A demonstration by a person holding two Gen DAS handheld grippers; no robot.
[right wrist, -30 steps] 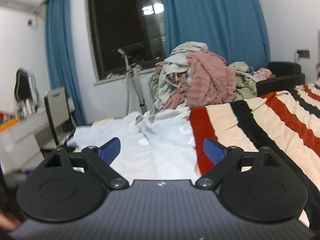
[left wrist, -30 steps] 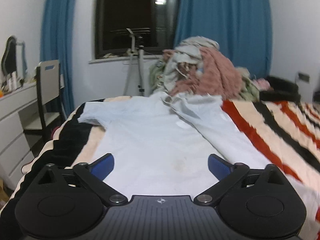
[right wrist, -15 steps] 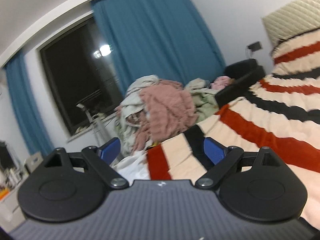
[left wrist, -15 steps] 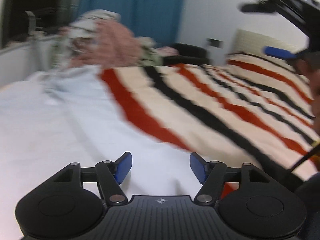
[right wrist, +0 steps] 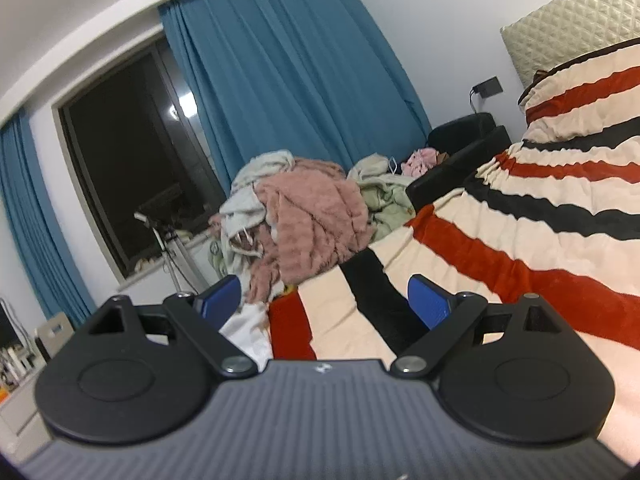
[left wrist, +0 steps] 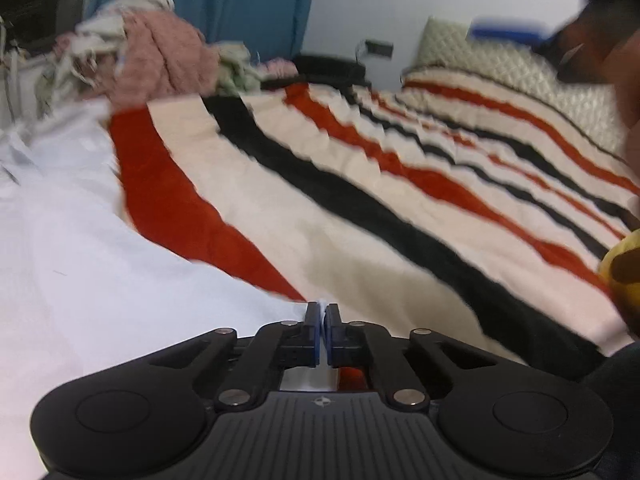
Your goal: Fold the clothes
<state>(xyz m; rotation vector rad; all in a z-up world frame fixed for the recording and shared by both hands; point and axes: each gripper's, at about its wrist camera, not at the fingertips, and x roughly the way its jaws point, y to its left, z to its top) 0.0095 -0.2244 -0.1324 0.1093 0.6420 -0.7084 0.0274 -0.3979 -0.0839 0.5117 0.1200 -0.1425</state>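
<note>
Bedding in red, black and cream stripes (left wrist: 360, 216) carries a pale blue shirt (left wrist: 80, 260), spread flat at its left side. The shirt's near right edge is pinched by the left gripper (left wrist: 322, 314), fingers pressed together on the cloth. The right gripper (right wrist: 324, 304) is held spread and empty, above the stripes. The first fold is judged in hand; next, the pinched edge is to be lifted across the shirt.

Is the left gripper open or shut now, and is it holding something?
Shut. The left gripper has its blue pads together on the edge of the white shirt, which lies spread on the striped blanket.
</note>
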